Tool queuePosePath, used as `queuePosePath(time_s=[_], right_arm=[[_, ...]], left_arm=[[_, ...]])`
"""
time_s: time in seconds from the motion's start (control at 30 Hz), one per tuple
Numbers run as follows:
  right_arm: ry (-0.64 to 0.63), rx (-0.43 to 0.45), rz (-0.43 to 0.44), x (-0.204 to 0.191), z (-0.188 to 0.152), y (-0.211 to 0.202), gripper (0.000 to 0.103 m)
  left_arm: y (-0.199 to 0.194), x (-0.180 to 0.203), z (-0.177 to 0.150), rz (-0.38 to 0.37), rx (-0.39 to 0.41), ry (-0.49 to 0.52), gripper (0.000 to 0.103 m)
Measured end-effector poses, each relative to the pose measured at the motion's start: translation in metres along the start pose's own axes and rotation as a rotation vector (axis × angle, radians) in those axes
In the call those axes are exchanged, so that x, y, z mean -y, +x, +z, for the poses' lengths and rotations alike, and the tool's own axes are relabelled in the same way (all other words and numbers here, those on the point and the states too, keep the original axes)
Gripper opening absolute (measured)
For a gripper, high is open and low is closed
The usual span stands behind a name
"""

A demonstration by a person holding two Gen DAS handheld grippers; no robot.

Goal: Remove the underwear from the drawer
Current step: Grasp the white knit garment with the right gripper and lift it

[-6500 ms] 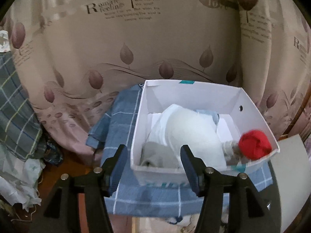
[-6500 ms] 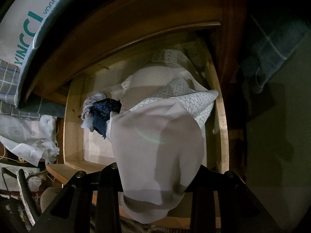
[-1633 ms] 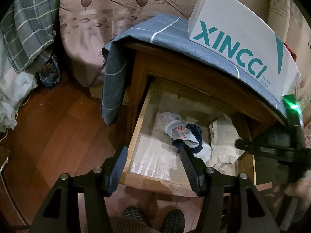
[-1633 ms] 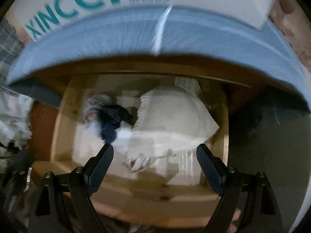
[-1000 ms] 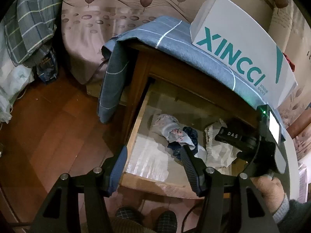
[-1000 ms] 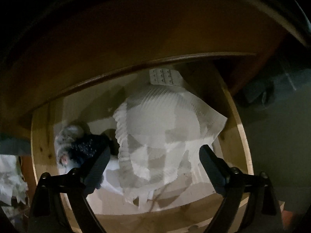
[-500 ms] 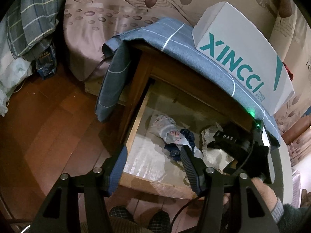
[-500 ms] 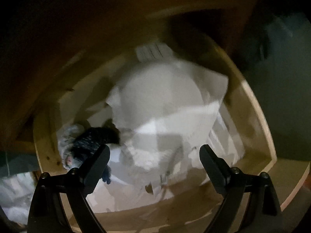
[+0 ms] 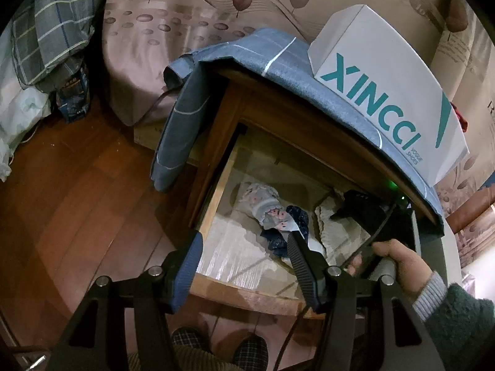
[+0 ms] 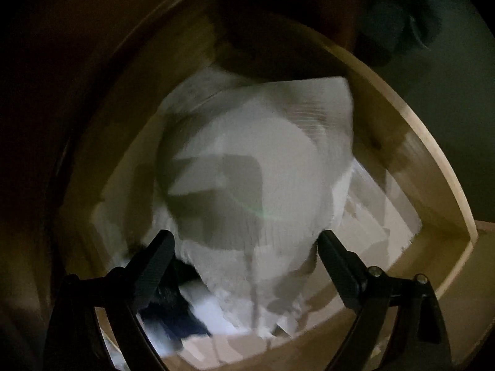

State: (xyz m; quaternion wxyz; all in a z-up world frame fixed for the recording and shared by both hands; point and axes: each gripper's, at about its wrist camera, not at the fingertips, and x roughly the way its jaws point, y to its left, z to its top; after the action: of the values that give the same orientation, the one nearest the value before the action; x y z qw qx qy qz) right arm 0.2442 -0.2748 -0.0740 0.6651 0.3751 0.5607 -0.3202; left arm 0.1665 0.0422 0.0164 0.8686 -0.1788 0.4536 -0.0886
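The pale cream underwear (image 10: 256, 167) lies bunched in the middle of the open wooden drawer (image 10: 433, 167), filling the centre of the right wrist view; in the left wrist view it shows as a cream heap (image 9: 337, 232) at centre right, partly hidden behind the black body of the right gripper. Just beside it, toward the lower left of the right wrist view, sits a dark navy garment (image 10: 173, 312), and in the left wrist view a grey floral bundle (image 9: 263, 201) lies against that navy piece. A pale liner (image 9: 235, 253) covers the drawer floor. Above the drawer, the cabinet top carries a blue checked cloth (image 9: 272, 58) and a white XINCCI shoe box (image 9: 386, 92) at upper right. The right gripper (image 10: 246, 244) points down into the drawer, jaws spread wide on either side of the underwear's lower edge, not pressing on it. The left gripper (image 9: 244, 253) hangs over the drawer front at lower centre, jaws about half open and empty.
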Motion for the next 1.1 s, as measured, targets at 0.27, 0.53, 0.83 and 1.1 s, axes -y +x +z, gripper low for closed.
queuePosePath(time_s=[0.27,0.53,0.83,1.1], right_arm=[[0.077,-0.023,0.043,0.004,0.001,0.025,0.096],[0.044,-0.029,-0.054,0.000,-0.005,0.022,0.064],[-0.027,-0.152,0.091,0.018,-0.004,0.010,0.026],[-0.172,-0.213,0.126,0.029,-0.016,-0.017,0.024]], left_arm=[[0.001,-0.002,0.001,-0.003,-0.009,-0.005,0.058],[0.004,-0.003,0.001,-0.007,-0.019,-0.013,0.058],[0.005,-0.001,-0.001,0.004,-0.019,-0.004,0.058],[0.007,0.002,-0.002,0.019,-0.021,0.006,0.058]])
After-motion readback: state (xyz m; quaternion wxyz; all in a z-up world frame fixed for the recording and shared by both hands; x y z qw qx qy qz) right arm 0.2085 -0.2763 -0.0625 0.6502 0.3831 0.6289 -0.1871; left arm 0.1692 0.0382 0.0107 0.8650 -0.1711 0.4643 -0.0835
